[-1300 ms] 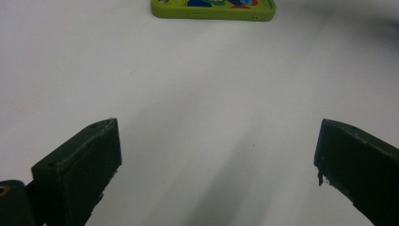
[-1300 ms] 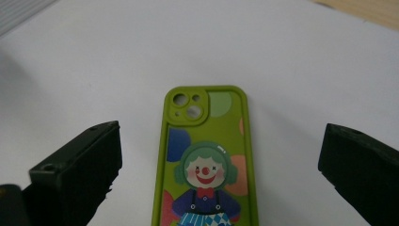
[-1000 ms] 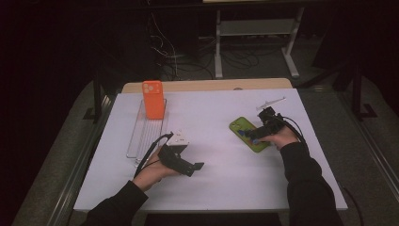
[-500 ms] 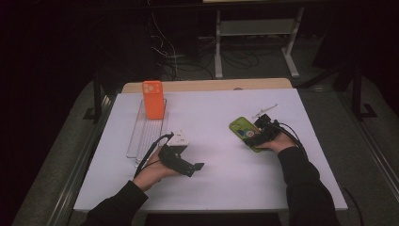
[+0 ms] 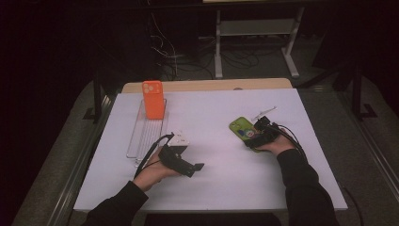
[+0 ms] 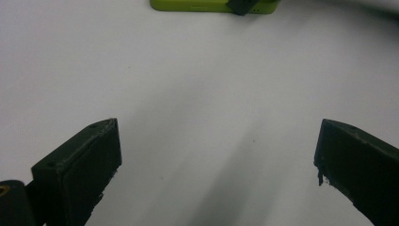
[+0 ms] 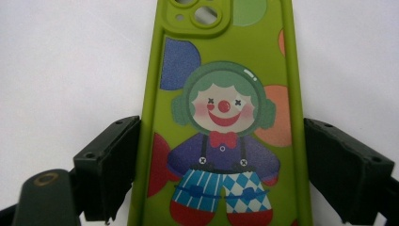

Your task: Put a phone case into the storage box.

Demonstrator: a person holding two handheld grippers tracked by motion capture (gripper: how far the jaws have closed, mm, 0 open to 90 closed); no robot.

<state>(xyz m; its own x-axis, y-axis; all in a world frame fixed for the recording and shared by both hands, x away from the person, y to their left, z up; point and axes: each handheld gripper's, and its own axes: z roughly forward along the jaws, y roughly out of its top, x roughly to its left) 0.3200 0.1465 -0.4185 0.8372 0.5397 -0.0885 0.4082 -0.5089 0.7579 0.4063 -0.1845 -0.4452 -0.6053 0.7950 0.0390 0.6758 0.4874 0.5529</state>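
Note:
A green phone case (image 7: 221,70) with a clown print lies flat on the white table, at the right in the high view (image 5: 239,127). My right gripper (image 7: 221,160) straddles it, a jaw against each long side, shut on it; in the high view the right gripper (image 5: 254,138) sits at the case's near end. Over bare table left of centre, my left gripper (image 5: 194,169) is held open with nothing between its jaws (image 6: 216,160). The left gripper view catches the green case (image 6: 202,5) edge-on, far off. An orange phone case (image 5: 153,99) stands upright in a clear rack (image 5: 143,139).
The white table (image 5: 226,188) ends close to the person at the bottom and at a wooden strip (image 5: 207,85) at the back. Dark floor, cables and a metal stand (image 5: 254,33) lie beyond it. The rack takes up the back left.
The right hand and its gripper have shifted slightly left and nearer along the green case. The left gripper and the orange case have stayed put.

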